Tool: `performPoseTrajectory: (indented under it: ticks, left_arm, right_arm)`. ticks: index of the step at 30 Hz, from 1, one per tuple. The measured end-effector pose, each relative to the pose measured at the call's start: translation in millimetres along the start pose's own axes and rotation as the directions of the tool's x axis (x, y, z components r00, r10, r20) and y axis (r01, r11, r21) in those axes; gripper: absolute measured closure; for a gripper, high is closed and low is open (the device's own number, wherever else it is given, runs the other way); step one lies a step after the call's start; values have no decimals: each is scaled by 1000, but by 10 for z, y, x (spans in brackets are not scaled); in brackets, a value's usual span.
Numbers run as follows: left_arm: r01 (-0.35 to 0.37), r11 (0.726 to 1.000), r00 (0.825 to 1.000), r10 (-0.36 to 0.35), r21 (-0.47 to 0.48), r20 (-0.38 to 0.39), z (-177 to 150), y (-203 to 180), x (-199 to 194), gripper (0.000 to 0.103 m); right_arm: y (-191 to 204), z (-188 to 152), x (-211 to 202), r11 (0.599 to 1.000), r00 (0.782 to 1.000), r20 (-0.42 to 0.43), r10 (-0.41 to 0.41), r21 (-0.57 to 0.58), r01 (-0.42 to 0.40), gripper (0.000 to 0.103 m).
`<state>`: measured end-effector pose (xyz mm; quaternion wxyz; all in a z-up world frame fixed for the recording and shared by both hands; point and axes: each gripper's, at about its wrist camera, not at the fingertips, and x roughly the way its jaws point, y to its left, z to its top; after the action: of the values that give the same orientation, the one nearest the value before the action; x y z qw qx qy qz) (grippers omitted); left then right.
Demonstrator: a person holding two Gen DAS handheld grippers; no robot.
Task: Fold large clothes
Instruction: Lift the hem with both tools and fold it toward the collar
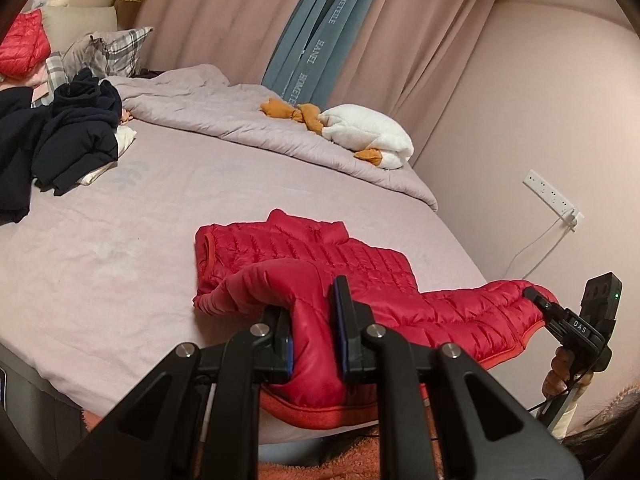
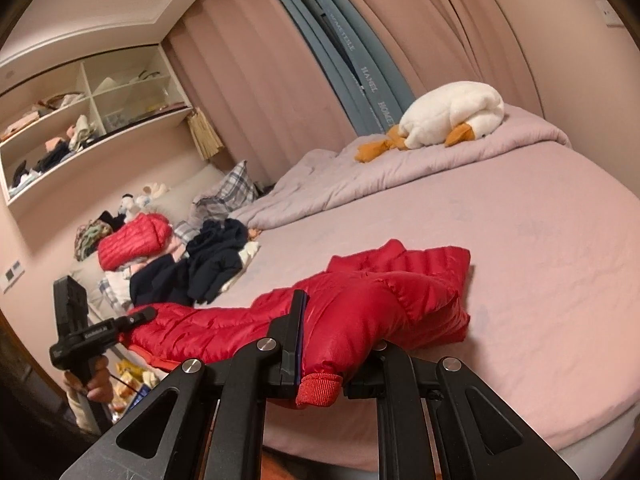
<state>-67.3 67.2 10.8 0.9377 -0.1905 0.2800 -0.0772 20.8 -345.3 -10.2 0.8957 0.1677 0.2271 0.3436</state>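
Observation:
A red quilted down jacket (image 1: pixel 320 252) lies on the pink bed sheet (image 1: pixel 120 248) near the front edge, collar away from me. My left gripper (image 1: pixel 314 340) is shut on the jacket's bottom hem at the left. My right gripper (image 2: pixel 332 344) is shut on the jacket (image 2: pixel 360 312) at its other end, with a ribbed cuff (image 2: pixel 318 390) sticking out between the fingers. The right gripper also shows in the left wrist view (image 1: pixel 536 300), the left gripper in the right wrist view (image 2: pixel 144 314). Both hold the near edge lifted a little off the bed.
A pile of dark clothes (image 1: pixel 72 136) and a second red jacket (image 1: pixel 24 44) lie at the bed's far left. A folded grey quilt (image 1: pixel 240 120) with a white plush duck (image 1: pixel 372 136) lies at the back. Wall with a power strip (image 1: pixel 552 196) at right.

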Motion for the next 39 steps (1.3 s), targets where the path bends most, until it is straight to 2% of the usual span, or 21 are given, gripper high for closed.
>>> performPoseTrajectory:
  ticks: [22,27,39]
  left_arm:
    - [-42,998,998,38,-54,-57,354,89,432,88]
    - [-57,997,996,53,-56,-69,405,107,519,87]
    - [-95,995,991,92,-29,-96,560,138,772,87]
  right_arm:
    - [-52,273,346,996,997,-40,-72,41,74,88]
    - [-62,313,439,995,995,-50,-81,54,84,88]
    - [-8,412,617,985,985,-63,-161,46,164,88]
